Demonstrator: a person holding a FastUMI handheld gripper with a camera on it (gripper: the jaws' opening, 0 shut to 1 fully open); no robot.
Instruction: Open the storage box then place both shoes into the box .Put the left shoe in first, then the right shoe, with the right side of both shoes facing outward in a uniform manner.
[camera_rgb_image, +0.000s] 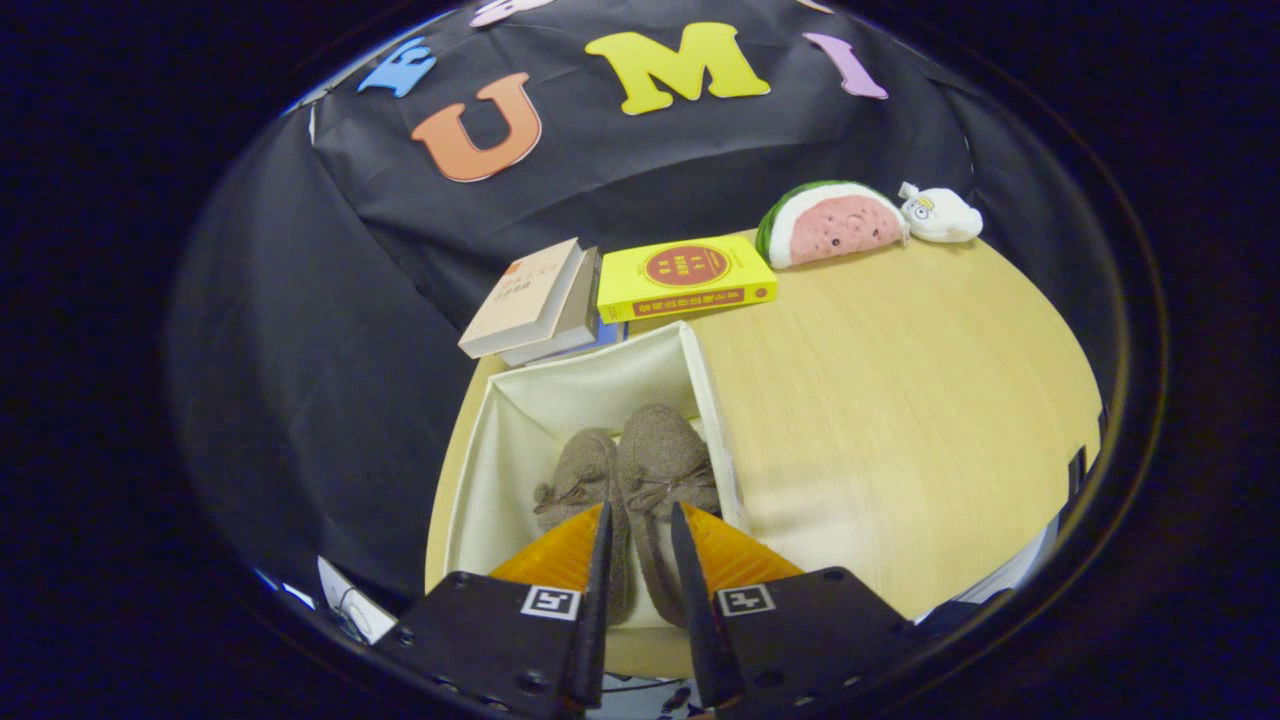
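Bench (900, 400) first, pale wood, with plenty of bare top beside the action. On it sits the storage box (500, 440), lid off, cream lining on show, so the opening step looks done. Inside, two brown shoes lie side by side, toes pointing away toward the far wall of the box: the left-hand shoe (585, 470) tucked against the right-hand shoe (665, 460), touching along their length. By my reading, both shoes are in and the task is close to finished! Which is the left shoe and which the right, and whether their right sides face outward, I cannot tell from this angle.

Beyond the box, a stack of books (540, 300) and a yellow book (685, 280); further along the far edge, a watermelon plush (830, 225) and a small white plush (940, 215).

Gripper (638, 525) now: jaws narrowly parted above the heel of the right-hand shoe, nothing visibly pinched, so released as I judge it.
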